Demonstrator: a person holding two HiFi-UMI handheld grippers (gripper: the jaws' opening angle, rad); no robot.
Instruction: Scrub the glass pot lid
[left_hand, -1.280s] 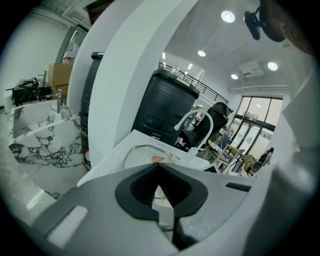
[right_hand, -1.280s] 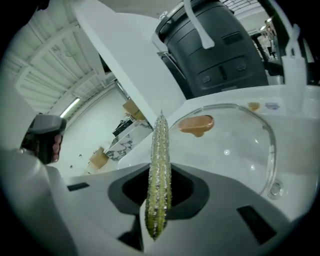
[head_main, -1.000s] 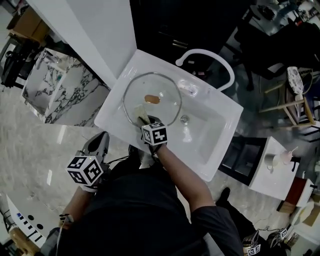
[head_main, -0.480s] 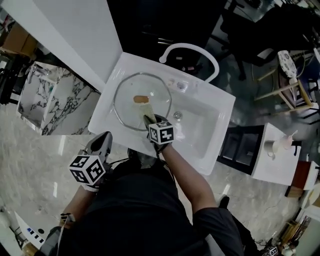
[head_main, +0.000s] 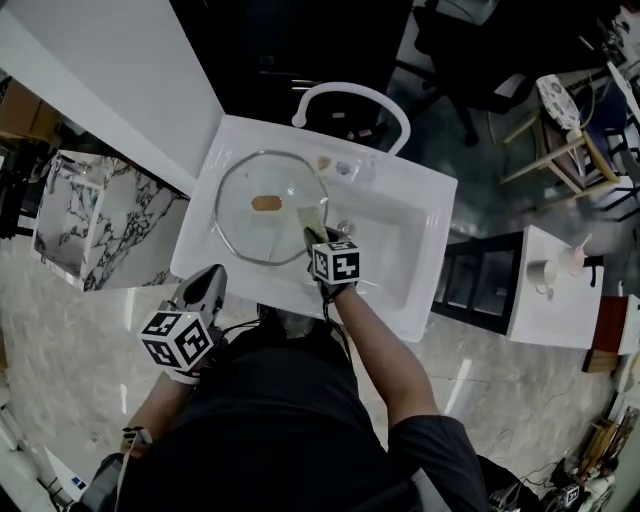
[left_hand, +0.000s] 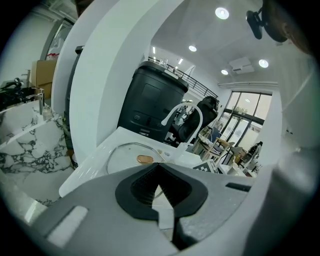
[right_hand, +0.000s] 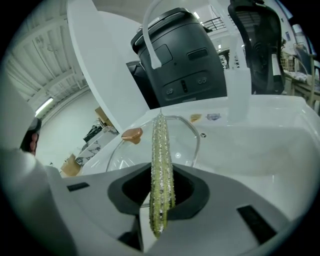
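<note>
Seen from the head view, the glass pot lid (head_main: 240, 230) is laid flat in the left part of a white sink (head_main: 405, 255), its brown knob (head_main: 266, 203) turned up, below the arch of a white faucet (head_main: 352, 93). The right hand-held gripper (head_main: 318, 238) is held over the lid's right rim and is closed on a yellow-green scrubbing pad (head_main: 311, 214); whether the pad presses on the glass cannot be told from above. The left hand-held gripper (head_main: 205, 283) is kept outside the sink, just beside the person's body and well apart from the lid. From the left gripper view, the left hand-held gripper (left_hand: 161, 197) is seen with its jaws brought together and nothing between them; beyond them the lid (left_hand: 122, 154), its knob (left_hand: 145, 159) and the faucet (left_hand: 183, 112) are seen. From the right gripper view, the pad (right_hand: 161, 170) is seen edge-on, upright and pinched between the jaws of the right hand-held gripper (right_hand: 160, 202), its far end reaching over the lid (right_hand: 132, 152), with the knob (right_hand: 132, 134) left of it.
</note>
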